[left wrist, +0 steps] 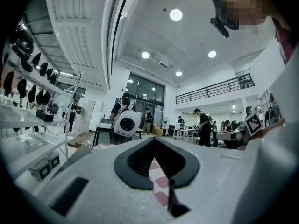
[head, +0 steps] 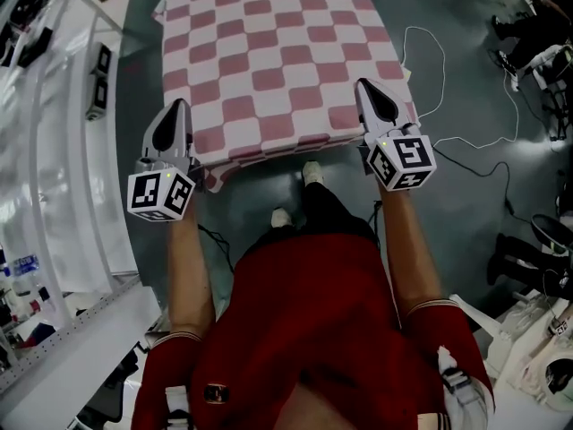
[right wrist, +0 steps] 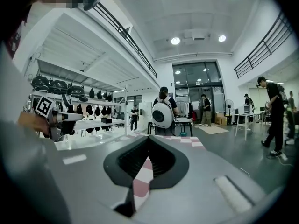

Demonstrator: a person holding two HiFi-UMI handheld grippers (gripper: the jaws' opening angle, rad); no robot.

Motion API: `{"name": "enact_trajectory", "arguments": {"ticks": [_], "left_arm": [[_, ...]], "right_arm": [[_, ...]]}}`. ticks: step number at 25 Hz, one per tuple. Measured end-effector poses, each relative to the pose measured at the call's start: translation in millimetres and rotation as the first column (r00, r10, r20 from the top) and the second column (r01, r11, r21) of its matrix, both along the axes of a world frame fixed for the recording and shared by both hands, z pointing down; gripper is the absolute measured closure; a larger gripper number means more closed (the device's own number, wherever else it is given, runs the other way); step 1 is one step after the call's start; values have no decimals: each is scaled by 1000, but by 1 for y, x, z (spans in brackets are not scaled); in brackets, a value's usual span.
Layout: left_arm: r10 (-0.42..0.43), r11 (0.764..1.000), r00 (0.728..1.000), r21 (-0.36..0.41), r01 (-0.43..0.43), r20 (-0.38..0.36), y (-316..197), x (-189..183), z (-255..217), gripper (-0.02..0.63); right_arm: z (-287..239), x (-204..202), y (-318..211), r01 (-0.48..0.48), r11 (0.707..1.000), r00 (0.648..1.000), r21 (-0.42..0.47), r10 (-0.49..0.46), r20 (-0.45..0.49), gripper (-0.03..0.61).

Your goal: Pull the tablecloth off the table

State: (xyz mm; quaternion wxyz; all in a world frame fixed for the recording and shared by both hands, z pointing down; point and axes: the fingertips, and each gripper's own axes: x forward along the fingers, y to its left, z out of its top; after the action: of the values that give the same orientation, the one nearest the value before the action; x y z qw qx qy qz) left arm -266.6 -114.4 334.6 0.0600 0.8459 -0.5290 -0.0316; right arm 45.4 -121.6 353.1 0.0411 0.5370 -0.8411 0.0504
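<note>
You've got both ends pinned. Your left hand-held gripper (head: 176,115) is clenched on the tablecloth (head: 269,52) at its near left corner, and your right hand-held gripper (head: 372,97) bites its near right corner, so one even tug should drag it square. The tablecloth lies spread over the surface. Two grippers, one cloth.

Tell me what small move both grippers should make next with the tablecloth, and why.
The left gripper and right gripper are each shut on the tablecloth at its near corners, and it lies spread flat. So probably draw both back toward the body together, evenly, so it slides without skewing.
</note>
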Motion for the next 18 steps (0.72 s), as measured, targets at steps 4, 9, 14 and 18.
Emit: {"name": "enact_trajectory", "arguments": {"ticks": [4,9,14,18], "left_arm": [[-33,999,999,-38,35,35,-34,7,14,607],[-72,990,994,-118,82,86,-84,14,43,607],[-117,971,985,-191,140,131,-132,18,72,569],[-147,952,975,-244,186,168,-157,20,93,544]], "right_arm": [[22,21,-38,-11,999,1000,-39,10,-9,563],[55,48,-94,-16,994,1000,-110,15,-11,557],[90,67,-150,3,982,1000,-189,-8,-24,505],[117,78,-184,16,969,999,-248,-25,-33,480]]}}
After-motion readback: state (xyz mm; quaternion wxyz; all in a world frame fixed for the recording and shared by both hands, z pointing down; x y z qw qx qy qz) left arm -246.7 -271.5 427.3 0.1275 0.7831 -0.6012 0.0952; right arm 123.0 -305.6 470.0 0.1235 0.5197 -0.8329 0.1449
